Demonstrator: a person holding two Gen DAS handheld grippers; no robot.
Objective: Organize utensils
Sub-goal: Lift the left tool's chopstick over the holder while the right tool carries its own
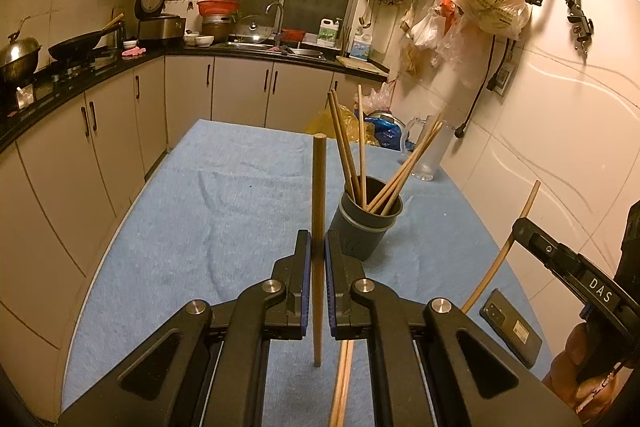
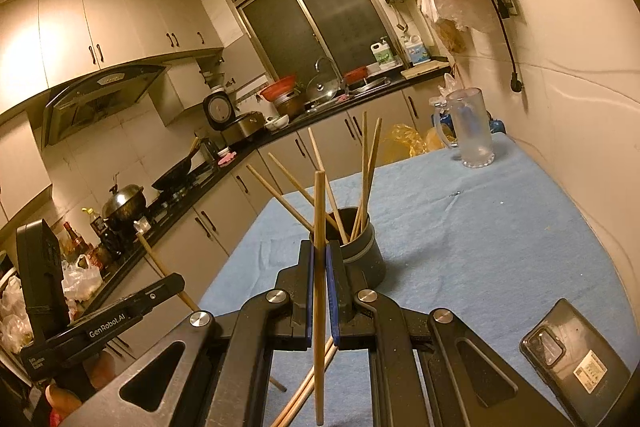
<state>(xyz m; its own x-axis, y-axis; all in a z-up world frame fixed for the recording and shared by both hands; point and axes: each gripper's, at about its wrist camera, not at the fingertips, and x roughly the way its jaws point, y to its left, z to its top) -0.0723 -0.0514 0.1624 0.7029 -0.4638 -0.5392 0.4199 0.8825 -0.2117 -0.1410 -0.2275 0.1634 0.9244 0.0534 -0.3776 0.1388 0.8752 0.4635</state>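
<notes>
A dark grey cup [image 1: 366, 223] holding several wooden chopsticks [image 1: 352, 155] stands on the blue cloth; it also shows in the right wrist view [image 2: 362, 247]. My left gripper [image 1: 318, 247] is shut on one upright chopstick [image 1: 319, 187], just left of and nearer than the cup. My right gripper [image 2: 319, 259] is shut on another upright chopstick [image 2: 319, 211], just in front of the cup. The right gripper also shows at the right edge of the left wrist view [image 1: 560, 259], with its chopstick [image 1: 504, 247]. More chopsticks [image 2: 308, 387] lie on the cloth under the grippers.
A black phone [image 2: 576, 363] lies on the blue cloth [image 1: 224, 195] at the near right. A clear glass mug [image 2: 472, 131] stands at the far right corner by the tiled wall. Kitchen counter and cabinets [image 1: 120, 107] run along the left.
</notes>
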